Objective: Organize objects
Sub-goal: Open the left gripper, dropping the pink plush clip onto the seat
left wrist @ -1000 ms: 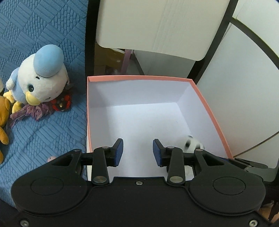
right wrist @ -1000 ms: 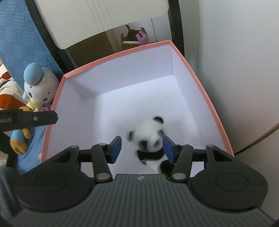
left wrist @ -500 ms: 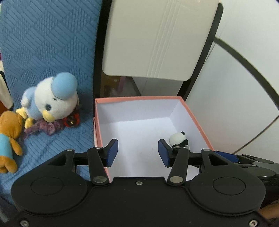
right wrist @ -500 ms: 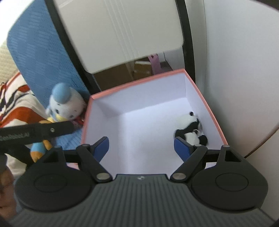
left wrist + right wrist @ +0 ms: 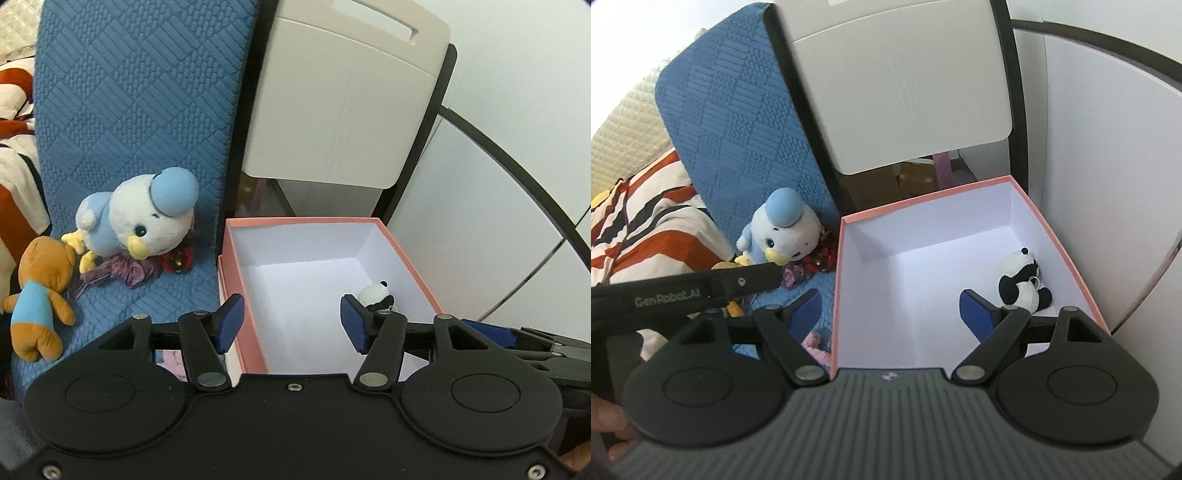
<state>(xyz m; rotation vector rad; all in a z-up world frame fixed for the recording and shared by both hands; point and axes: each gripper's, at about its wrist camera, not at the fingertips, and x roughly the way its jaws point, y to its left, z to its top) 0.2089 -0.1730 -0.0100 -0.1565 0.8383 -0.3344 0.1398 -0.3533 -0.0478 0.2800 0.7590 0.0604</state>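
A pink-rimmed white box [image 5: 406, 254] [image 5: 1060, 240] stands open on the right. A small panda plush [image 5: 375, 295] [image 5: 1021, 282] lies inside it by the right wall. A blue-and-white duck plush [image 5: 144, 218] [image 5: 783, 229] sits on the blue cushion [image 5: 140, 92] left of the box, over a purple and red bundle [image 5: 140, 264]. An orange bear plush [image 5: 37, 280] lies further left. My left gripper [image 5: 291, 323] is open and empty above the box's near left corner. My right gripper [image 5: 892, 314] is open and empty above the box's near edge.
A white chair back [image 5: 343, 103] with black frame rises behind the box. White panels [image 5: 480, 229] stand on the right. A striped orange, white and black cloth [image 5: 639, 229] lies far left. Something pink [image 5: 816, 343] peeks beside the box.
My right gripper opened and let go of the panda, which now lies in the box. Both grippers pulled up and back, and the left one opened wider.
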